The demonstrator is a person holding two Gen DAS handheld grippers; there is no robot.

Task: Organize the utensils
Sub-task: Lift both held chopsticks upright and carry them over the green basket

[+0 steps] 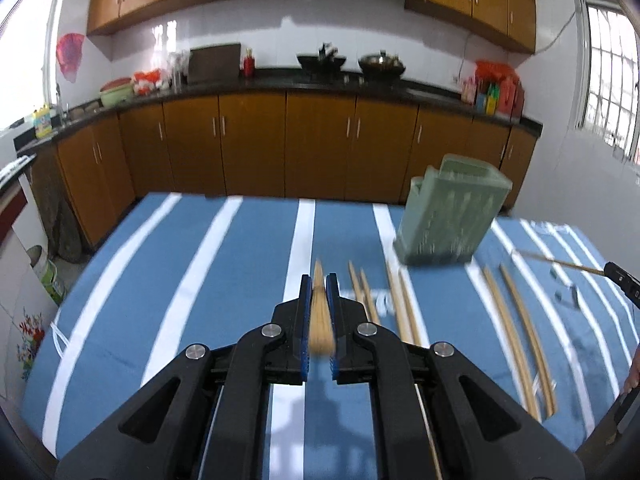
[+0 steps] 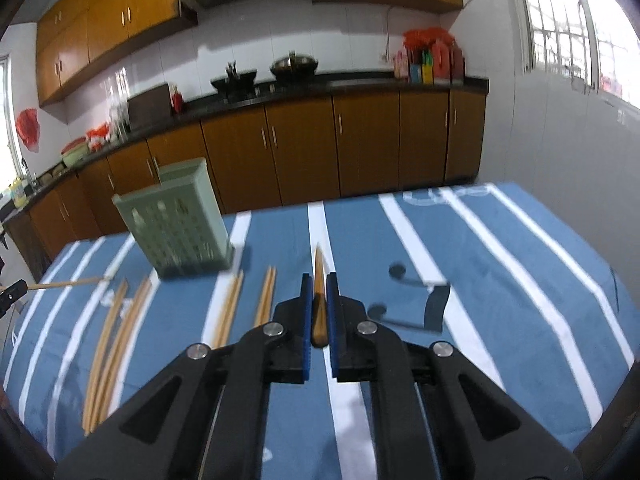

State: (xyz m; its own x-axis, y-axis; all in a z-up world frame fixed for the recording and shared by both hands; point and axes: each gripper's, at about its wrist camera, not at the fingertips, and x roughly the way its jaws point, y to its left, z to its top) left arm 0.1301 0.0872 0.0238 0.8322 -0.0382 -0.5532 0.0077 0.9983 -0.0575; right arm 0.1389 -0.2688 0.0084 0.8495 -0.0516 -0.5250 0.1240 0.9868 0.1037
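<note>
My left gripper is shut on a pair of wooden chopsticks and holds them above the blue striped tablecloth. My right gripper is shut on another pair of chopsticks. A green slotted utensil holder stands on the table to the right ahead in the left wrist view; it is at the left ahead in the right wrist view. Several chopstick pairs lie on the cloth beside the left gripper, and they also show to the left of the right gripper.
The right gripper's tip with its chopstick shows at the right edge of the left wrist view. Wooden kitchen cabinets and a dark counter with woks run behind the table. The table's far edge is ahead.
</note>
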